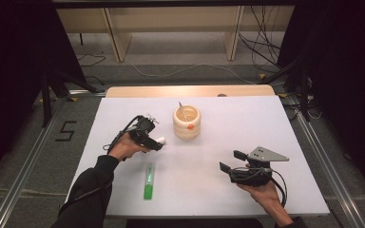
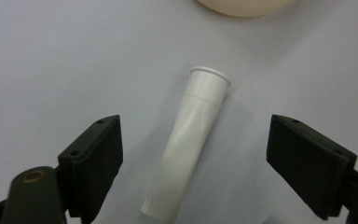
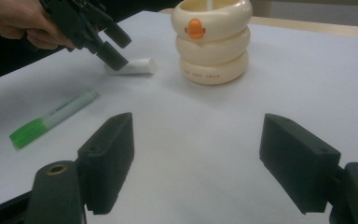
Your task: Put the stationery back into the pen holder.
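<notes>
- Two things share the white table (image 1: 266, 118) with the tube we are reaching for: a cream ringed holder (image 1: 187, 122) with an orange duck bill on its side and a thin stick standing in it, and a green marker (image 1: 148, 180) lying flat nearer to us.
- We see the holder just beyond the tube's capped end in the left gripper view; the marker lies well apart from it, and nothing stands between the jaws and the tube.
- The white tube (image 2: 186, 140) lies flat on the table, midway between the jaws of our left gripper (image 2: 193, 158), running along their length.
- Those jaws are spread wide, one on each side, touching nothing.
- Our right gripper (image 3: 196, 163) hovers over bare table, jaws equally wide and empty.
</notes>
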`<state>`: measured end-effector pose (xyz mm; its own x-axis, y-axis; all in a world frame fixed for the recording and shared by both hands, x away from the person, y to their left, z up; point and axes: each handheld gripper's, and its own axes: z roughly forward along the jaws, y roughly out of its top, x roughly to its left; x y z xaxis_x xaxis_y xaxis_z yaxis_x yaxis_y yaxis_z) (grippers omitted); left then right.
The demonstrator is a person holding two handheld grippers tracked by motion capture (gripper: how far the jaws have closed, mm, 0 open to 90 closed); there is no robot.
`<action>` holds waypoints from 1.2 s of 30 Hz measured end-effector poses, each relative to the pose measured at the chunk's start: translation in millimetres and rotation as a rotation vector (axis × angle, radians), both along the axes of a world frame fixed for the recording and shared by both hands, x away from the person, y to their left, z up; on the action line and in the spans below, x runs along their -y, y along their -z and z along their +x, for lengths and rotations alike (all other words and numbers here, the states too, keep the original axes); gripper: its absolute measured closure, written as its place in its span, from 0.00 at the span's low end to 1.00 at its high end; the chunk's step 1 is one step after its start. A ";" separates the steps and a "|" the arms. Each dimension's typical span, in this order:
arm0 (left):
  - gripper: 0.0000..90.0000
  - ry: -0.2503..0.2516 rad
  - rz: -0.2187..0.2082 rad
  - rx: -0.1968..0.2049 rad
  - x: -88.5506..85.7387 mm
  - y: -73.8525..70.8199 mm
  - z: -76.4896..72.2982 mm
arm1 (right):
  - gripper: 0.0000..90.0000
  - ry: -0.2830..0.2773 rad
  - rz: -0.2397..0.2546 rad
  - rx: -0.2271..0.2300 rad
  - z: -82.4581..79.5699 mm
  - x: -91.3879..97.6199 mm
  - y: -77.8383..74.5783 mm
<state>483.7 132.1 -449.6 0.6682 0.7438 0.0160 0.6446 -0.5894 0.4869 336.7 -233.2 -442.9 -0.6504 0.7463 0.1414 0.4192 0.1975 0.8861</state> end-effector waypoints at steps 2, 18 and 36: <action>0.22 -0.001 0.004 -0.002 0.6 0.9 1.5 | 0.30 -0.003 0.000 0.003 0.2 -0.2 0.0; 0.34 0.038 0.047 -0.028 3.0 3.0 11.1 | 0.30 -0.011 -0.010 0.007 0.3 -1.4 -0.4; 0.57 0.131 0.079 -0.072 16.0 12.0 18.1 | 0.30 -0.023 -0.017 -0.006 1.6 -4.6 1.2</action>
